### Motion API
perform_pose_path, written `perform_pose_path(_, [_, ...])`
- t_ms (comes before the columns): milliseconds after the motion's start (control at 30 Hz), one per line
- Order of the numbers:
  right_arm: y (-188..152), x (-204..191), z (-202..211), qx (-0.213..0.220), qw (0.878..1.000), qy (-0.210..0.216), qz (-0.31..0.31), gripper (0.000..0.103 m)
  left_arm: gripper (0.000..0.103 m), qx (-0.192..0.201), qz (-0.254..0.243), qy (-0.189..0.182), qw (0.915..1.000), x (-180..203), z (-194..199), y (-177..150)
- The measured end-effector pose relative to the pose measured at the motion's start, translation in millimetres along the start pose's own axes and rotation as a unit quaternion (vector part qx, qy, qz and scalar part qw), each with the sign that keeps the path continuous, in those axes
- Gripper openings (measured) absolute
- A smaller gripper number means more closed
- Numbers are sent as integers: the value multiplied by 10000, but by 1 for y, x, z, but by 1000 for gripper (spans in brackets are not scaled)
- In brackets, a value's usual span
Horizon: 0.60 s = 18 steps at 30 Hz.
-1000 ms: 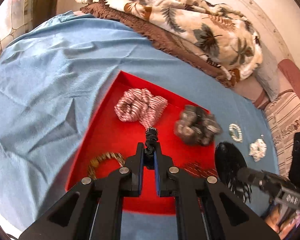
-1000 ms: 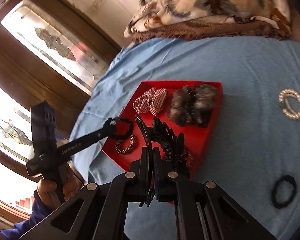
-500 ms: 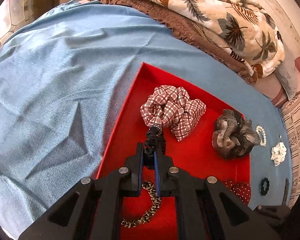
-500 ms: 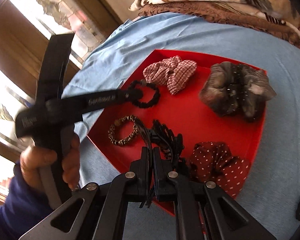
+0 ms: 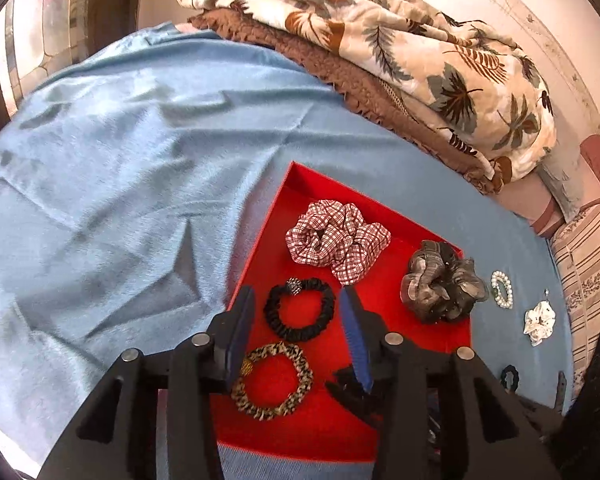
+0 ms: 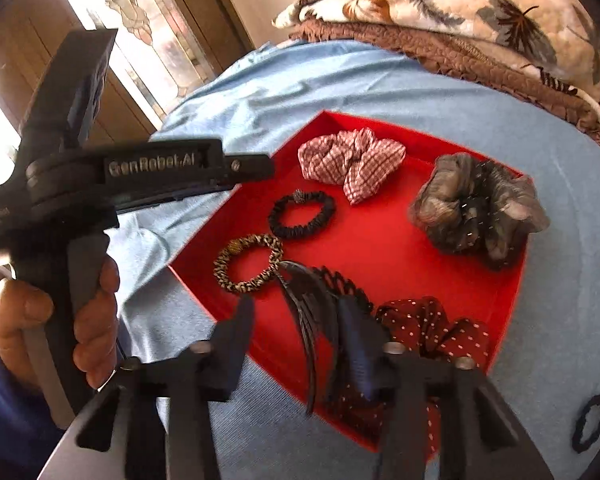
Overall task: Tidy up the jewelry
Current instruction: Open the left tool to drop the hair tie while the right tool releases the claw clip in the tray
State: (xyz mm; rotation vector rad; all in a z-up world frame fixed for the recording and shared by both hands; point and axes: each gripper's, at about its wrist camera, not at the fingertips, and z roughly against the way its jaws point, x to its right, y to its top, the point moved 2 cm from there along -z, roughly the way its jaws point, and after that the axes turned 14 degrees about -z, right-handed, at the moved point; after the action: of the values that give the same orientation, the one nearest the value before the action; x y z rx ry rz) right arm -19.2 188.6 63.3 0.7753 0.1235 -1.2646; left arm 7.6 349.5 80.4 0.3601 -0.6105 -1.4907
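Note:
My left gripper point(image 5: 296, 312) hovers over the red tray point(image 5: 296, 184) with its jaws opening. The black hair tie point(image 5: 300, 308) lies flat on the tray floor between its fingers, free of both pads. My right gripper point(image 6: 296, 320) is over the tray's near corner, its jaws opening too. The black claw clip point(image 6: 312, 308) rests there between the fingers and leans toward the right finger point(image 6: 354, 332), and the left pad is clear of it. A leopard-print hair tie point(image 6: 248, 264), plaid scrunchie point(image 5: 336, 236), grey scrunchie point(image 5: 440, 284) and red dotted scrunchie point(image 6: 432, 332) lie in the tray.
On the blue sheet point(image 5: 120, 200) right of the tray lie a pearl bracelet point(image 5: 502, 288), a white scrunchie point(image 5: 540, 320) and a small black hair tie point(image 6: 590, 420). Folded blankets point(image 5: 420, 60) are piled behind. A hand point(image 6: 80, 320) holds the left gripper at the tray's left.
Both grippers were shut, the left on the black hair tie and the right on the claw clip. Both have spread their jaws, and the tie and clip now sit in the tray.

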Motion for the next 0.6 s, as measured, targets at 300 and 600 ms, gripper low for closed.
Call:
perform_pose_path(300, [-24,59,54,381,9955,-532,-685,63,51,116,-218,487,9985,15,30,-35])
perform_pose_path(600, [-46,70,33,6,9925,-941,-777,28,50,88,-95,253,9996,39,42,-60])
